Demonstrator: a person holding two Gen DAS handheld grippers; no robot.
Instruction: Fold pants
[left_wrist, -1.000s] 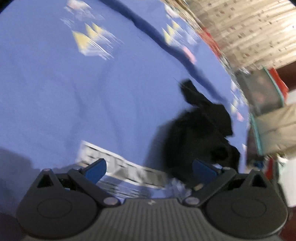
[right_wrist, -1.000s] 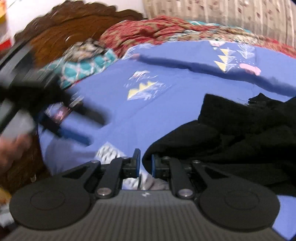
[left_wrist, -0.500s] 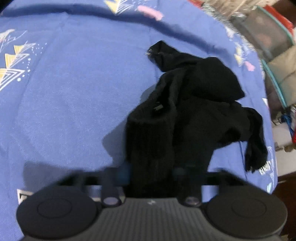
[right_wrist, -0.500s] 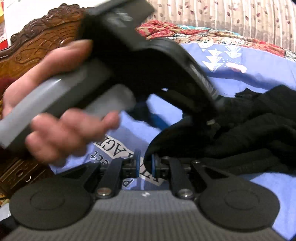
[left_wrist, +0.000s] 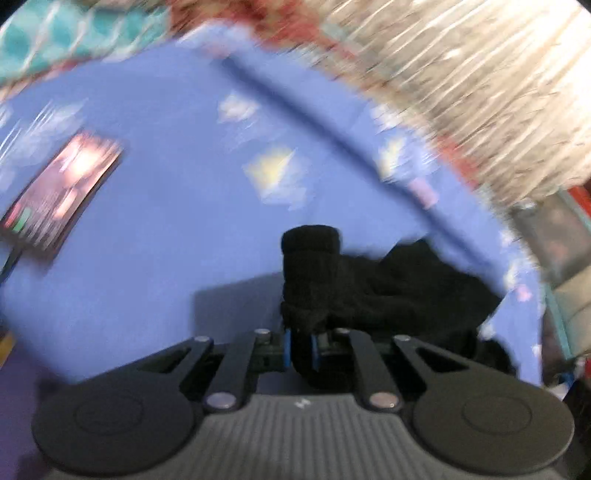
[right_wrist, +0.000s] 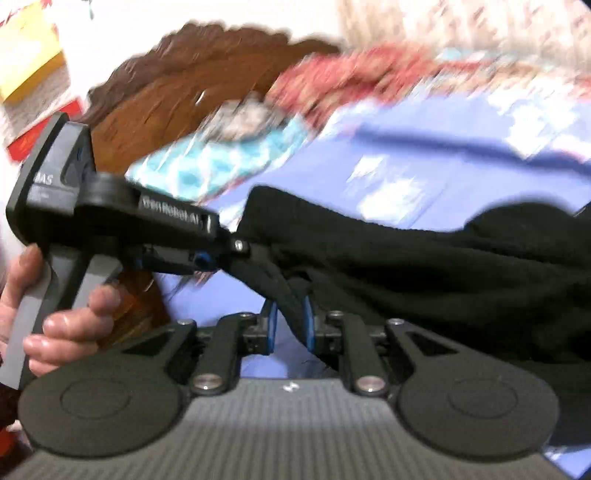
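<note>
Your left gripper (left_wrist: 301, 341) has its blue fingers (left_wrist: 286, 341) nearly closed on a bunched fold of the black pants (left_wrist: 388, 291), which trail away toward the right edge of the bed (left_wrist: 129, 229) over its blue sheet. Your right gripper (right_wrist: 288, 325) pinches another fold of the pants (right_wrist: 443, 273) between narrowly parted fingers (right_wrist: 271, 325), with your left hand (right_wrist: 62, 317) beside it. Near the bed's left edge lies what appears to be a phone (left_wrist: 61, 195), though blur obscures it.
</note>
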